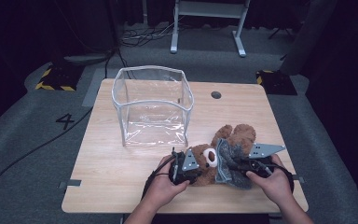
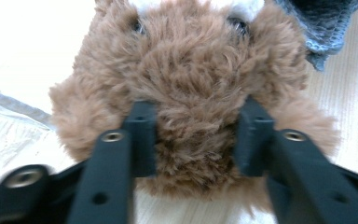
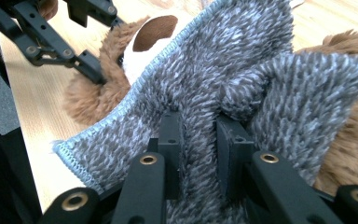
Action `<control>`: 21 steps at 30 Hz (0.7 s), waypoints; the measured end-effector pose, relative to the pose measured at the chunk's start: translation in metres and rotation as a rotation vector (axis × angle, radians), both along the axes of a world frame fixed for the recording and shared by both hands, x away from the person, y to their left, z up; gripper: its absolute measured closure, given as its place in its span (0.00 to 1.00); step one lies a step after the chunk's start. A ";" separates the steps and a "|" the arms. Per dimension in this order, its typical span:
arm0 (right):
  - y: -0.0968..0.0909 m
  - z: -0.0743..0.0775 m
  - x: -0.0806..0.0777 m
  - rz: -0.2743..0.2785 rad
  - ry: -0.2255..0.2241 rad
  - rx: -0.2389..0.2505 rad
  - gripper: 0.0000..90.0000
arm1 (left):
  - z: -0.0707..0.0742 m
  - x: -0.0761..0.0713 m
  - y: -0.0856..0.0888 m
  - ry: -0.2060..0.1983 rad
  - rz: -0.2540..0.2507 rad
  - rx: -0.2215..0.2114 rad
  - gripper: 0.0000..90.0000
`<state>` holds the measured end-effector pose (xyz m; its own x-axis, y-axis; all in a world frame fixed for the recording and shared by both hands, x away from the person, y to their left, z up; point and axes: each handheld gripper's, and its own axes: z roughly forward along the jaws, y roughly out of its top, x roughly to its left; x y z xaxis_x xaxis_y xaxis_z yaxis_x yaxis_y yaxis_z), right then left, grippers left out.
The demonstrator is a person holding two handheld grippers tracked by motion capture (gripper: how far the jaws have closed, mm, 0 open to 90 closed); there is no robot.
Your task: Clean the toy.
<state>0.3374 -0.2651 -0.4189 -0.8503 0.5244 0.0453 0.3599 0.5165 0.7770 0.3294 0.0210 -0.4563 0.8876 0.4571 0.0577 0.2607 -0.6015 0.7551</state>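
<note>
A brown teddy bear (image 1: 223, 149) lies on the wooden table (image 1: 116, 172) near its near edge, right of centre, with a grey fleecy cloth (image 1: 228, 163) draped across its middle. A clear plastic bag (image 1: 151, 105) with a white rim stands upright and open-topped just beyond the bear, to its far left.

The left gripper (image 2: 196, 135), seen in its own view, has its jaws set on either side of the bear's furry head, the pads pressed into the pile on both sides; the jaws are partly closed and grip the head. In the high view the left gripper (image 1: 186, 165) sits at the bear's left end, held in the person's left hand (image 1: 165, 184).

The right gripper (image 3: 198, 137) has its jaws drawn close together on a fold of the grey cloth, which is pinched between the pads. In the high view the right gripper (image 1: 247, 164) lies over the cloth, held in the right hand (image 1: 272, 182). The right gripper view also shows the bear's white muzzle with brown nose beside the cloth's stitched edge.
</note>
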 end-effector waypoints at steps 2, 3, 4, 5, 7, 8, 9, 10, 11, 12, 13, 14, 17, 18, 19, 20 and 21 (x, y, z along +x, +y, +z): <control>-0.003 0.001 0.000 -0.004 -0.002 0.008 0.83 | 0.000 0.001 0.003 0.015 0.001 -0.022 0.74; -0.004 0.001 -0.001 -0.006 -0.006 0.009 0.83 | -0.001 0.001 0.005 0.025 0.008 -0.032 0.76; -0.006 0.002 -0.001 -0.008 -0.009 0.013 0.83 | -0.001 0.002 0.006 0.029 0.011 -0.038 0.78; -0.008 0.002 -0.001 -0.012 -0.009 0.018 0.83 | -0.001 0.002 0.006 0.032 0.017 -0.046 0.79; -0.012 0.004 -0.001 -0.023 -0.018 0.019 0.83 | 0.000 0.002 0.008 0.042 0.028 -0.057 0.80; -0.015 0.005 -0.001 -0.030 -0.025 0.016 0.83 | 0.000 0.003 0.008 0.046 0.029 -0.061 0.81; -0.018 0.006 -0.002 -0.037 -0.031 0.012 0.83 | 0.000 0.003 0.010 0.047 0.035 -0.063 0.81; -0.020 0.007 -0.002 -0.048 -0.040 0.004 0.83 | 0.000 0.004 0.010 0.050 0.038 -0.068 0.81; -0.023 0.007 -0.002 -0.059 -0.049 -0.006 0.83 | 0.000 0.004 0.011 0.053 0.043 -0.073 0.81; -0.027 0.008 -0.002 -0.072 -0.052 -0.013 0.83 | 0.000 0.005 0.013 0.060 0.045 -0.078 0.81; -0.030 0.009 -0.002 -0.087 -0.056 -0.019 0.84 | 0.000 0.006 0.014 0.063 0.047 -0.084 0.81; -0.034 0.010 -0.002 -0.102 -0.060 -0.024 0.84 | 0.000 0.006 0.015 0.068 0.053 -0.088 0.81; -0.048 0.011 -0.001 -0.142 -0.062 -0.025 0.84 | 0.000 0.007 0.019 0.076 0.063 -0.094 0.81; -0.052 0.011 -0.001 -0.156 -0.062 -0.024 0.84 | 0.000 0.007 0.020 0.081 0.064 -0.098 0.81; -0.057 0.010 -0.001 -0.168 -0.061 -0.025 0.84 | 0.001 0.007 0.021 0.077 0.064 -0.094 0.81; -0.061 0.010 0.000 -0.179 -0.058 -0.025 0.84 | 0.001 0.007 0.022 0.077 0.065 -0.094 0.81; -0.065 0.009 0.001 -0.190 -0.054 -0.027 0.84 | 0.001 0.007 0.023 0.080 0.068 -0.097 0.81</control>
<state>0.3379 -0.3301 -0.4101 -0.7369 0.6758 -0.0136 0.4110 0.4639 0.7848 0.3365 0.0444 -0.4556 0.8544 0.5162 -0.0590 0.3597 -0.5058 0.7841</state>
